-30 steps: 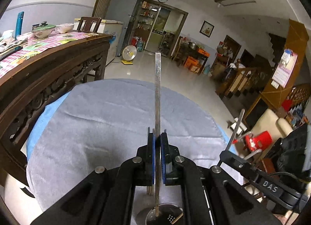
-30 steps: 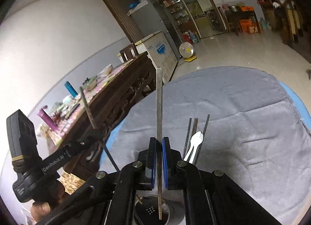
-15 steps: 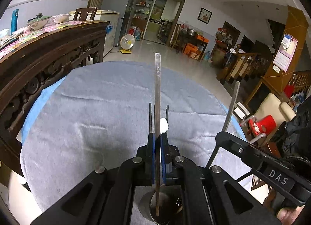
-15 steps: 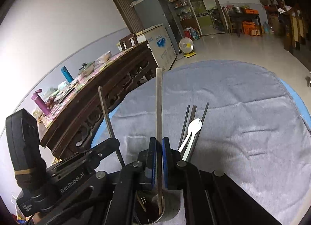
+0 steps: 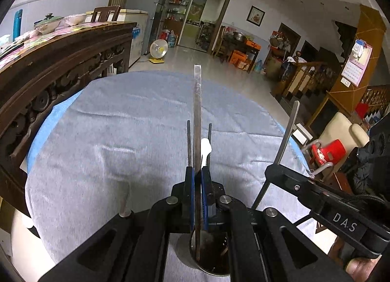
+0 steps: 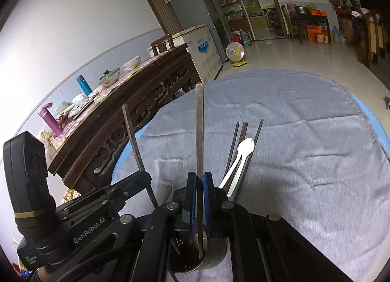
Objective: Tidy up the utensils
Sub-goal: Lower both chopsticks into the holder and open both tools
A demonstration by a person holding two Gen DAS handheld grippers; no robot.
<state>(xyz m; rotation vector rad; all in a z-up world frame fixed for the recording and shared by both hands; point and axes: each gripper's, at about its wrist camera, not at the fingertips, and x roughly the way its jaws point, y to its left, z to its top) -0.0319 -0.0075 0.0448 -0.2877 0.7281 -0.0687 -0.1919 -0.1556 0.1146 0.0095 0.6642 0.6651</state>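
- A chopstick (image 5: 197,116) is being gripped between the closed pads of the left gripper (image 5: 198,182), upright, with its lower tip already inside the metal holder (image 5: 212,261).
- A second chopstick (image 6: 199,130) is being clenched the same way by the right gripper (image 6: 199,185), and its tip is also being lowered into the holder, seen in the right view as the perforated cup (image 6: 192,255) directly below the jaws.
- The holder is being kept on the grey cloth (image 5: 109,140) at the near edge of the round table.
- More dark chopsticks (image 6: 240,155) and a white spoon (image 6: 240,157) are standing beyond the right gripper; whether they are lying on the cloth or leaning in the cup cannot be told.
- For this step, both sticks are best being kept vertical and clear of the rim while being lowered.
- Each grip is probably best being loosened only once the tip is well inside, so nothing is tipped out.
- The two grippers are working very close together, so care is being called for to avoid knocking the cup.
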